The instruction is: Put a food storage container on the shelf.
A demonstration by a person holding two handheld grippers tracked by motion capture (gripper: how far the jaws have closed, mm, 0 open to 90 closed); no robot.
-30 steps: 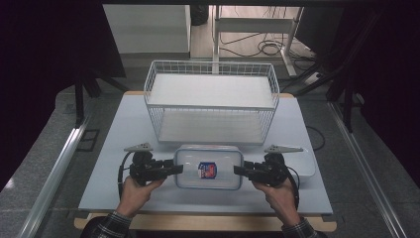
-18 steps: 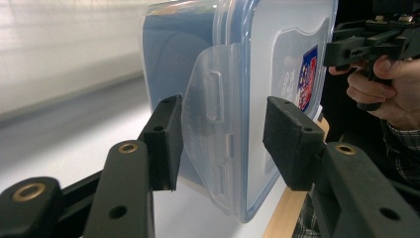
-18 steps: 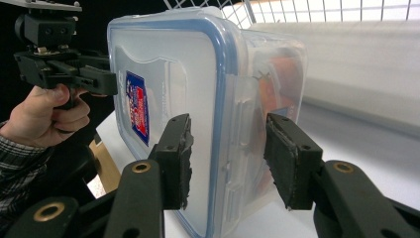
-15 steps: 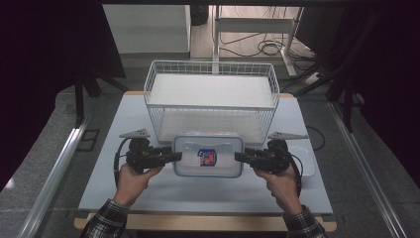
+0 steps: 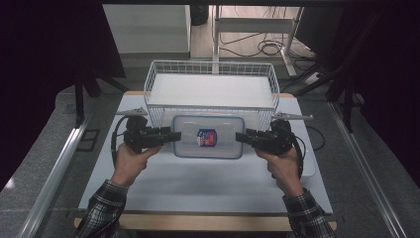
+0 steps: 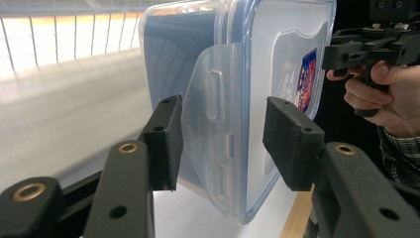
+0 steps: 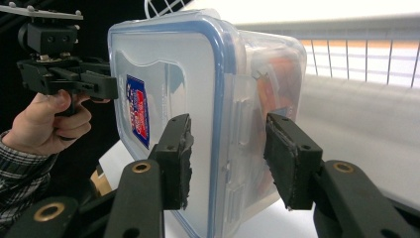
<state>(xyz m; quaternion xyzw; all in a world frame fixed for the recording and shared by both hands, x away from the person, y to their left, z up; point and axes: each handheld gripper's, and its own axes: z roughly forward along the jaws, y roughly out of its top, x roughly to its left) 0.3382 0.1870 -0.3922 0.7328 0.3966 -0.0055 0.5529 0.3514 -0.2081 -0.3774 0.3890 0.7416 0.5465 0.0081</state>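
Note:
A clear plastic container with a blue-rimmed lid and a red-and-blue label hangs in the air just in front of the wire basket. My left gripper is shut on its left end and my right gripper on its right end. In the left gripper view the jaws straddle the side clasp of the container, with the other gripper at its far end. In the right gripper view the pads clamp the lid edge and wall of the container. Orange contents show faintly inside.
The white wire basket stands at the back of the pale table, its front wall right behind the container. A flat white object lies at the table's right edge beside the right hand. Dark floor and metal rails flank the table.
Both hands have risen together, lifting the container off the table and up toward the basket's front wall. The grip at each end has stayed the same.

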